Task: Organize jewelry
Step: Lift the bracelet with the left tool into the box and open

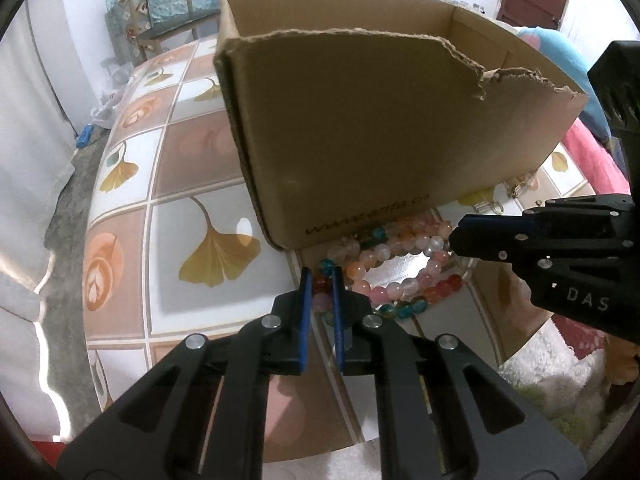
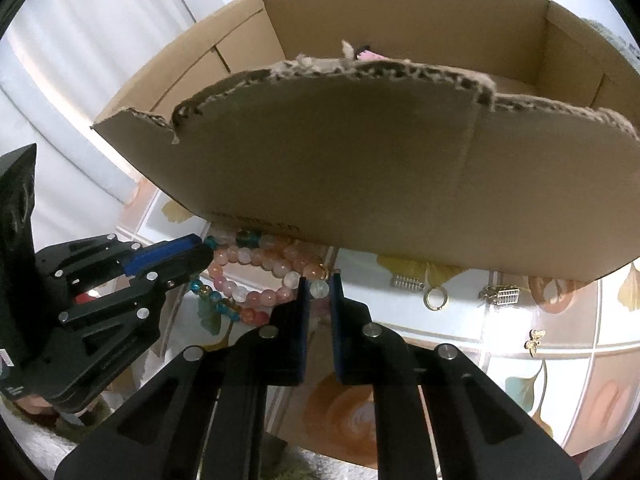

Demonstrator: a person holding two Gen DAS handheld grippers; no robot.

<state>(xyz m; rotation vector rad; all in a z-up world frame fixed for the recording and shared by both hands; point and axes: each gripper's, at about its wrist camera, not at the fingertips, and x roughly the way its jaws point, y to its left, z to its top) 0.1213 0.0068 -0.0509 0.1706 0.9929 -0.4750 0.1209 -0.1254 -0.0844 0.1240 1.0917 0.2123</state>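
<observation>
The bead bracelets (image 1: 394, 268) lie in a loose heap of pink, peach, white, red and blue-green beads on the table (image 1: 192, 184), right against the foot of the near wall of the cardboard box (image 1: 360, 128). The left gripper (image 1: 321, 280) comes down on the left end of the heap, its blue-padded fingers (image 1: 306, 300) drawn close together around a red bead and a pink one. The right gripper (image 2: 319, 286) reaches the right end, its jaws nearly together with a pale white bead pinched between them. The box is open-topped with a ragged torn rim, and something pink shows inside it. To the right along the box's foot, on the ginkgo-leaf tabletop, lie a gold ring (image 2: 435, 298), two small gold charms (image 2: 500, 294) and a butterfly earring (image 2: 535, 341). Far left stands a chair (image 1: 168, 8).
</observation>
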